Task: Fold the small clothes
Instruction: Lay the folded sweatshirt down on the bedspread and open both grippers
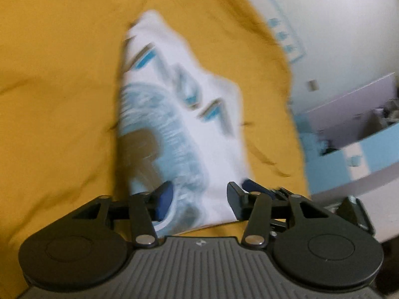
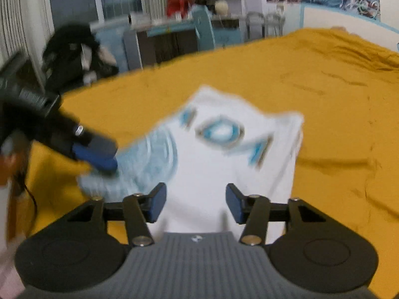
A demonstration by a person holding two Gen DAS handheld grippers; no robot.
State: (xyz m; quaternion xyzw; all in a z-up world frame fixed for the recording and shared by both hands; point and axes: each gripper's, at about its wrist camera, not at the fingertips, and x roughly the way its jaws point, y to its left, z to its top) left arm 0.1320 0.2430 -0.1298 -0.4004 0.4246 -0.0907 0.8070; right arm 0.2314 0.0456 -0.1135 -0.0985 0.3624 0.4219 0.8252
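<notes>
Your white printed shirt lies folded on the yellow bedspread, light and limp, so with left gripper and right gripper both spread and empty, pinch a near-edge corner.

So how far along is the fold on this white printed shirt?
Done: the white shirt lies on the yellow bedspread narrowed to a long strip, so side folds look made. In hand: nothing gripped; the left gripper and right gripper hover over its near end, jaws apart with no cloth pinched. Left: probably folding it across its length, though blur hides the edges.
</notes>
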